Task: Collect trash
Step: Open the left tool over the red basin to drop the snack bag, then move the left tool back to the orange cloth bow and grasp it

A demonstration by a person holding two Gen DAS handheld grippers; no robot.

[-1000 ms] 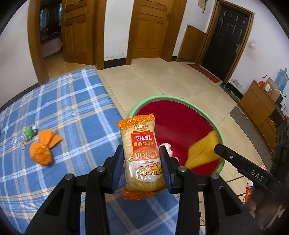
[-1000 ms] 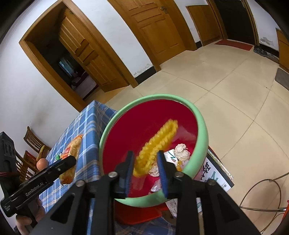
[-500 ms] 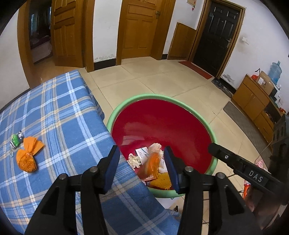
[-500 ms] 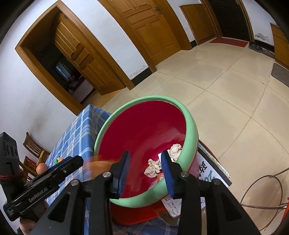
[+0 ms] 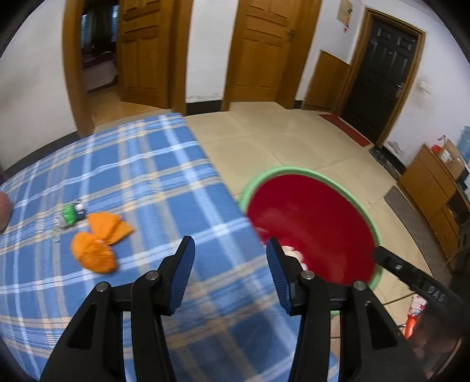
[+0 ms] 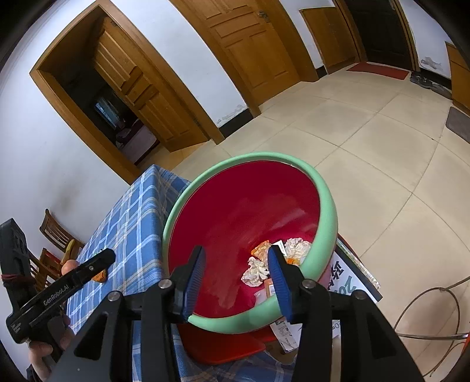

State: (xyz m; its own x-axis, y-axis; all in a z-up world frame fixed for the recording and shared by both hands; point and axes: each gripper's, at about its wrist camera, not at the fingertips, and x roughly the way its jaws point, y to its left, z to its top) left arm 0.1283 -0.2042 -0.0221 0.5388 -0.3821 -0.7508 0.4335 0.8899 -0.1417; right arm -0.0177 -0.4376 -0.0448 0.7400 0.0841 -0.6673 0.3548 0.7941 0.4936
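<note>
Right wrist view: crumpled white paper scraps (image 6: 255, 271) lie in the red, green-rimmed plastic basin (image 6: 324, 202); the empty right hand-held gripper (image 6: 236, 274) is opening, the left hand-held gripper (image 5: 229, 269) stands apart, and orange peel pieces (image 5: 98, 242) remain on the blue checked surface (image 5: 164, 176).

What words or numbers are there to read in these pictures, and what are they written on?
"GenRobot.AI": on the black left gripper, seen in the right wrist view.
"DAS": on the black right gripper, seen in the left wrist view, blurred.
Large dark characters on the white printed sheet under the green-rimmed red basin: cut off, unreadable.
Wall notice beside the dark door: too small.
</note>
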